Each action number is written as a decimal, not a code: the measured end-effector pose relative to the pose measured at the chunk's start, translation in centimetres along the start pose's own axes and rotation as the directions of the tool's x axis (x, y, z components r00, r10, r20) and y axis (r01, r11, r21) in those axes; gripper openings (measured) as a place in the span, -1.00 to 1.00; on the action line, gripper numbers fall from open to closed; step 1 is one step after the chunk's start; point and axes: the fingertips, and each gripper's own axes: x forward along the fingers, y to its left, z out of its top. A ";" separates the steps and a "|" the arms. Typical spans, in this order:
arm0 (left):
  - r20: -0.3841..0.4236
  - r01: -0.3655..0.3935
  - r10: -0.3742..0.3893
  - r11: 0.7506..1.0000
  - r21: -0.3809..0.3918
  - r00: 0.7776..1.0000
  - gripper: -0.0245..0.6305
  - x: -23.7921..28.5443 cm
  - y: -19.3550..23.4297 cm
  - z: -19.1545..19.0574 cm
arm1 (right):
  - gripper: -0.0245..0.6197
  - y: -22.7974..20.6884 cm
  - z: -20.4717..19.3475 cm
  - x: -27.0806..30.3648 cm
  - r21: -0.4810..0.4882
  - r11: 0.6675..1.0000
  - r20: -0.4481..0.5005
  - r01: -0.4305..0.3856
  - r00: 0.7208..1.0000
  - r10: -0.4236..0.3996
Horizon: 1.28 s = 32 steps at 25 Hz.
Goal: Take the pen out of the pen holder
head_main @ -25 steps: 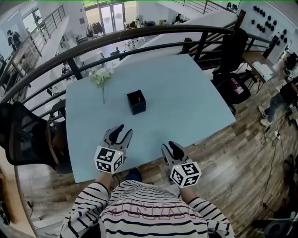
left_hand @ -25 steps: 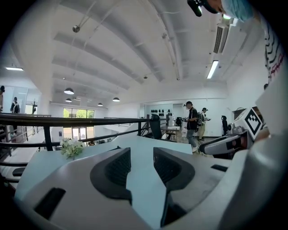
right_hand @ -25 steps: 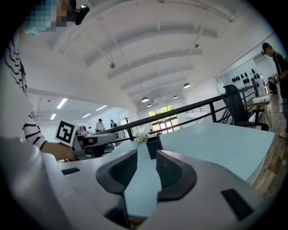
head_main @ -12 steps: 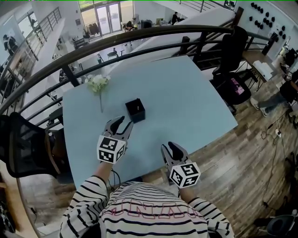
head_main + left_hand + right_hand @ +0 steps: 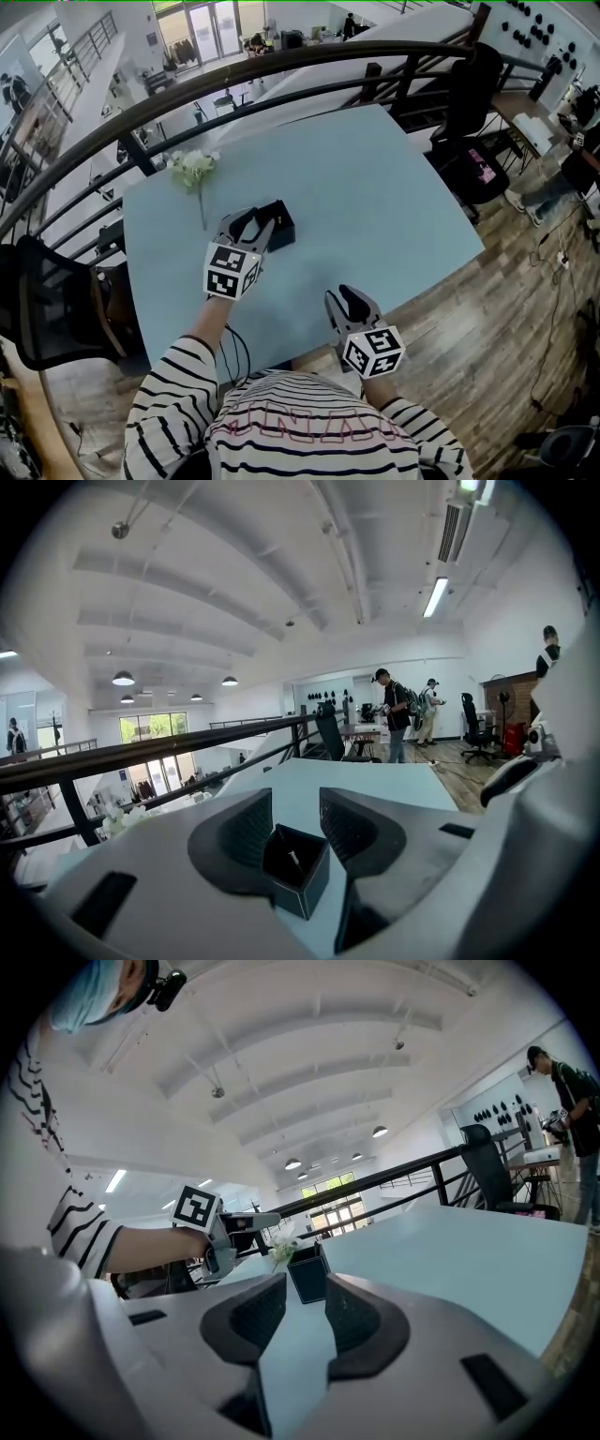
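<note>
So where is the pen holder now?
In the head view, the pen holder stands on the blue table left of centre, at the tips of the left tool, near the white flower.

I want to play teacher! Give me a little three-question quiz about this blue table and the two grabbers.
1. True or false: the left gripper is nearer the black pen holder than the right gripper is.
2. In the head view, what lies on the table to the left of the black pen holder? A) a white flower B) a red cup C) a book
3. Fill in: the right gripper's jaws stand ____, with nothing between them.

Key: 1 true; 2 A; 3 apart.
</note>
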 end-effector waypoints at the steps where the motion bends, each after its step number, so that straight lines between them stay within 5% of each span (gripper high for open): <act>1: -0.002 0.002 -0.002 1.000 0.009 1.000 -0.51 0.5 0.3 0.1 | -0.54 -0.1 0.0 0.1 0.000 1.000 -0.001 0.001 1.000 -0.001; 14: -0.129 0.126 -0.114 0.987 0.096 0.985 -0.44 7.3 1.6 -2.7 | -0.54 -1.2 -0.7 0.6 0.019 0.998 -0.025 0.051 0.998 -0.051; 25: -0.302 0.263 -0.192 0.941 0.212 0.934 -0.36 11.0 2.2 -6.2 | -0.54 -2.1 -0.8 1.0 0.025 0.996 -0.046 0.090 0.995 -0.089; 32: -0.385 0.362 -0.238 0.886 0.291 0.892 -0.36 11.8 2.5 -7.6 | -0.54 -2.2 -1.0 1.5 0.033 0.994 -0.061 0.105 0.993 -0.103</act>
